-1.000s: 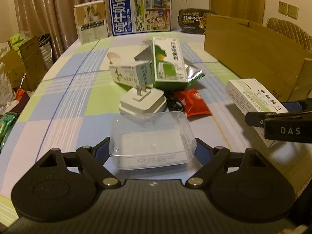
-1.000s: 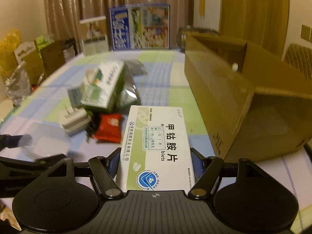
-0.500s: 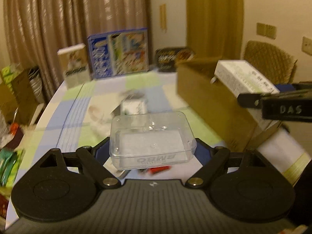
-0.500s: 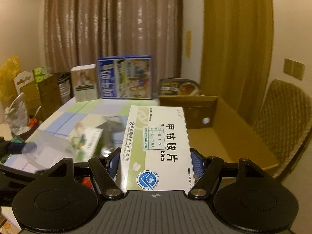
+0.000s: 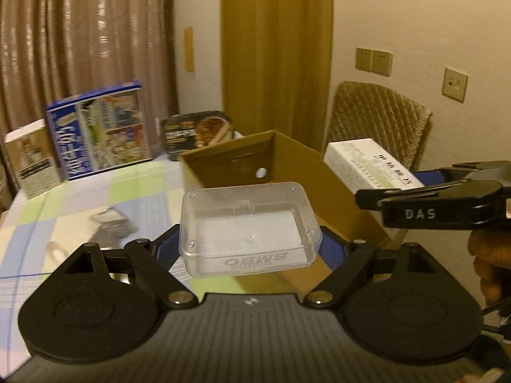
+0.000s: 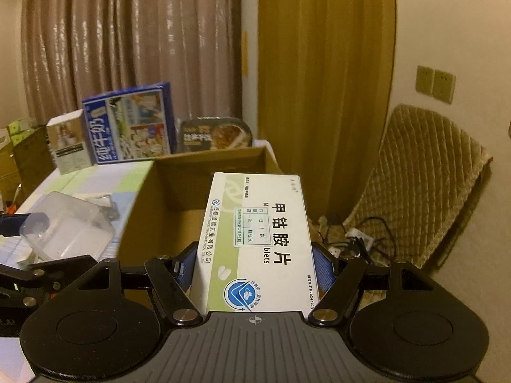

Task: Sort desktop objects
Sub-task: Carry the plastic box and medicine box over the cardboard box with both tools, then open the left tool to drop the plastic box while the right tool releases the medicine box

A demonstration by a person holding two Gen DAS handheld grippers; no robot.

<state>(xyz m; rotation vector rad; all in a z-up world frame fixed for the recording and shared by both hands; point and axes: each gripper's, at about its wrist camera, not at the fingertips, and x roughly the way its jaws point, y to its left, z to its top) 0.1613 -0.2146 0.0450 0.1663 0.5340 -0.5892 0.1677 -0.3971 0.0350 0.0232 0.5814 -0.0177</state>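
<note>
My left gripper point(image 5: 250, 249) is shut on a clear plastic case point(image 5: 249, 226), held in the air over the near side of an open cardboard box point(image 5: 319, 172). In the right wrist view that case point(image 6: 64, 226) shows at the left. My right gripper point(image 6: 255, 265) is shut on a white and green medicine box point(image 6: 258, 242), raised above the cardboard box point(image 6: 179, 188). From the left wrist view the medicine box point(image 5: 367, 162) and the right gripper point(image 5: 447, 204) hang at the right, over the cardboard box's right wall.
A checked tablecloth point(image 5: 80, 198) covers the table. A blue milk carton point(image 5: 99, 134), a small white box point(image 5: 28, 162) and a black food tray point(image 5: 198, 134) stand at the far edge. A silver packet point(image 5: 111, 223) lies on the cloth. A wicker chair point(image 6: 424, 185) stands right.
Both grippers rose and swung right, from over the clutter on the table to above the open cardboard box. Each kept its hold on its item.
</note>
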